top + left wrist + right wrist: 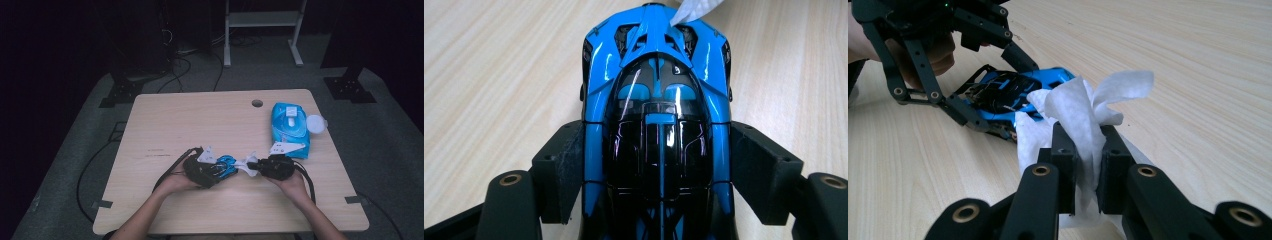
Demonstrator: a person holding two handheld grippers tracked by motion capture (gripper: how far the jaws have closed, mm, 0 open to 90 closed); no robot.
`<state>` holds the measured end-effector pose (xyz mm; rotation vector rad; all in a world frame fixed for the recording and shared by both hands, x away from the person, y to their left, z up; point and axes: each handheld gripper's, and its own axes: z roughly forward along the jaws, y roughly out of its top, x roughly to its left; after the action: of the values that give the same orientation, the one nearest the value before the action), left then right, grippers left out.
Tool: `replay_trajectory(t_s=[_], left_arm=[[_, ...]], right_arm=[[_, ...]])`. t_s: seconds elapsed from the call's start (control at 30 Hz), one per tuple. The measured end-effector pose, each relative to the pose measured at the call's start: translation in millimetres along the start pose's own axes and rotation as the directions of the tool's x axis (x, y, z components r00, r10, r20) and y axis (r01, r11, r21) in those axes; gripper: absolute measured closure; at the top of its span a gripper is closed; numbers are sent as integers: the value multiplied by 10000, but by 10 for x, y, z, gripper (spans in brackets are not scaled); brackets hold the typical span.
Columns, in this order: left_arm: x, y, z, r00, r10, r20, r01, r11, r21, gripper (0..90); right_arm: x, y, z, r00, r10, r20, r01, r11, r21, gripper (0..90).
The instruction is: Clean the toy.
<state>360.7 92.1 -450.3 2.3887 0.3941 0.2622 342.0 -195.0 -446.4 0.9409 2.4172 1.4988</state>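
My left tool (656, 165) pinches the blue toy car (656, 125) by its flanks, low on the surface (200, 125) near the front edge. My right tool (1087, 160) is pressed together on a white wipe (1073, 110) touching the car's end. The wipe pack (289, 129) hugs the right edge; open room lies left and beyond.

Left gripper (220, 167) jaws apart, right gripper (252, 166) jaws pinched, tips facing.
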Motion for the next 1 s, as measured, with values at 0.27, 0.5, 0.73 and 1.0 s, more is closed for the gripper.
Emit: replay_trajectory(t_s=[0.27,0.5,0.73,1.0], left_arm=[[21,-55,157,9996,-99,246,93,9996,270,278],[57,-71,153,9976,-405,565,387,9987,330,260],[9,-90,164,9991,76,423,-99,9985,536,187],[-5,-103,91,9999,-37,149,32,9995,321,263]], right_arm=[[-18,-25,-17,10000,59,47,-59,10000,4,801],[-17,-26,-16,9999,89,55,-89,10000,-31,799],[-20,-33,-18,9999,82,58,-82,9999,-73,799],[-30,-40,-37,9998,141,132,-139,9998,-167,799]])
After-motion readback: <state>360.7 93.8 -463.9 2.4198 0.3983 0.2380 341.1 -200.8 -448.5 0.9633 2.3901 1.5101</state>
